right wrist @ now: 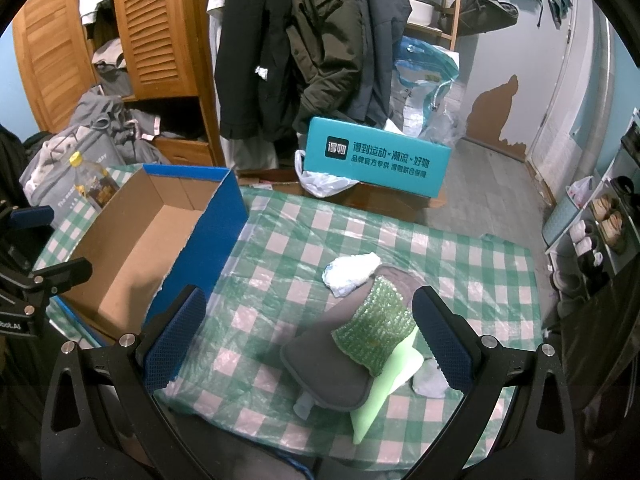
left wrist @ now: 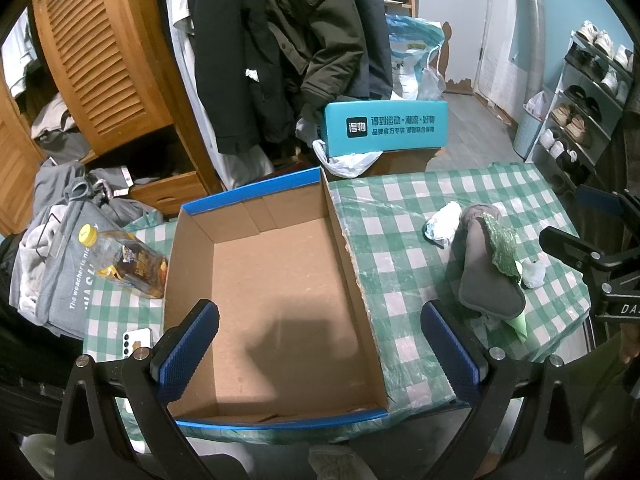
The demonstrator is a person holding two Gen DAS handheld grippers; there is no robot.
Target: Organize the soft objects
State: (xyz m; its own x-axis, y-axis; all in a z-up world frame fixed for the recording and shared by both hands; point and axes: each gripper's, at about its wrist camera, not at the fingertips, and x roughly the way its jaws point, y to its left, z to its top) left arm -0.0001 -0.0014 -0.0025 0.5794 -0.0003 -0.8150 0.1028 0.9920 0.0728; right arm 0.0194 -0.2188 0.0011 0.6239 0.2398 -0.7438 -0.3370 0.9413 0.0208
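Right gripper (right wrist: pixel 306 336), jaws released, hangs nearest the grey fabric pad (right wrist: pixel 332 364) lying lower centre, long axis diagonal; left gripper (left wrist: pixel 320 344) released too.

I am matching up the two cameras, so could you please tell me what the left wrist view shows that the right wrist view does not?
Only the left wrist view shows the white phone beside the box and the box's whole floor. Only the right wrist view shows the box's blue outer wall and the pale green foam sheet clearly. Both show the cardboard box, bottle, grey pad and green bubble wrap.
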